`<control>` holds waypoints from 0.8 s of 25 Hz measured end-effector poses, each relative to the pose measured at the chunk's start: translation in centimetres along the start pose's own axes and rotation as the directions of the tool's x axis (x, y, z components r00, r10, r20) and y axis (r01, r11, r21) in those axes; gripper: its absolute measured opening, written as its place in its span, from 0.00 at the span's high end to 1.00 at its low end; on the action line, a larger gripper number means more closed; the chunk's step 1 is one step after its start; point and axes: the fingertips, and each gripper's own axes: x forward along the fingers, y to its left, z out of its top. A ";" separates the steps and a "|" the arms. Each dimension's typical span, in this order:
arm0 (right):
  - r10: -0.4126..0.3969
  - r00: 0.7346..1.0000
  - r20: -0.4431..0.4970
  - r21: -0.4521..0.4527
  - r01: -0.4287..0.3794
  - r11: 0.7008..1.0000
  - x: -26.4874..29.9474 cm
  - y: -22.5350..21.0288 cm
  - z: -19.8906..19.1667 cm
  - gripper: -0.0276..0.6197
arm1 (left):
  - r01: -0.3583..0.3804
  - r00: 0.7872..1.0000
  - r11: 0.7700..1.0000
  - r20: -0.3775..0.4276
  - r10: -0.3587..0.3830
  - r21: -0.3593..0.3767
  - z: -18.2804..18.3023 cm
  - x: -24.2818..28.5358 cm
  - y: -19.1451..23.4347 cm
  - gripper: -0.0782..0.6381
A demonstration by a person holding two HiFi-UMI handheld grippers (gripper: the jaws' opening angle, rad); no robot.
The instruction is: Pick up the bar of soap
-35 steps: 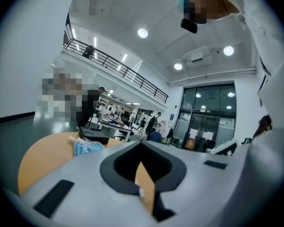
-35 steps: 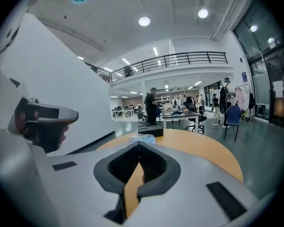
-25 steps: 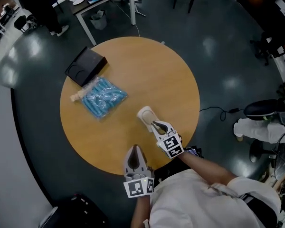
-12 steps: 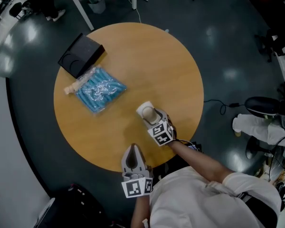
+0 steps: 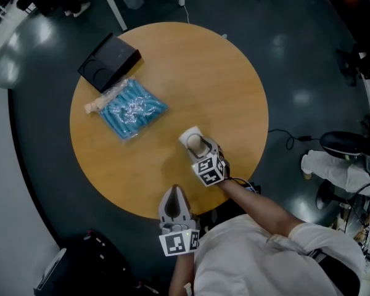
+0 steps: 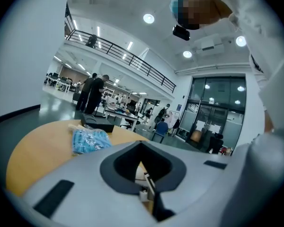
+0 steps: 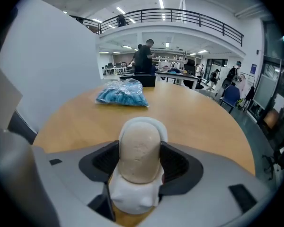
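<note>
The right tool is closing on the bar of soap, right of centre on the bench, pads hugging its sides, ready to lift it off its white dish. The left tool, jaws together and empty, hangs idle at bottom centre.

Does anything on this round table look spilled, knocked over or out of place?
Nothing stands out. The bar of soap lies on its white dish, between the closing jaws of the right gripper; the blue packet and black box lie flat, nothing spilled.
</note>
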 end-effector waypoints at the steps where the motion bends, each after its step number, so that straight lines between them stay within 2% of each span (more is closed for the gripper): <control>1: 0.006 1.000 -0.003 0.005 -0.006 1.000 0.1 0.0 0.0 0.53 | 0.000 1.000 1.000 0.002 0.000 0.002 0.0 -0.1 0.0 0.88; 8: 0.011 1.000 -0.009 0.034 -0.011 0.999 -0.1 -0.3 -0.1 0.55 | -0.013 1.000 1.000 0.012 0.014 -0.007 0.0 -1.7 -0.1 0.88; 11: 0.005 1.000 0.031 0.039 -0.006 0.999 -0.9 -0.7 0.4 0.55 | -0.015 1.000 1.000 0.021 0.015 0.009 0.2 -2.6 -0.3 0.88; 14: 0.014 0.992 0.122 0.021 -0.017 1.000 -2.7 -0.5 2.3 0.55 | -0.015 0.999 1.000 0.029 0.014 0.006 0.2 -3.4 -0.3 0.88; 17: 0.017 0.961 0.275 0.005 -0.019 1.000 -7.0 -0.1 5.2 0.55 | 0.003 0.999 1.000 0.045 -0.004 0.007 0.6 -4.2 -0.5 0.88; 20: 0.012 0.904 0.428 -0.011 -0.008 1.000 -13.2 0.3 8.3 0.55 | 0.031 0.998 0.999 0.062 -0.032 0.023 1.5 -5.2 -1.3 0.88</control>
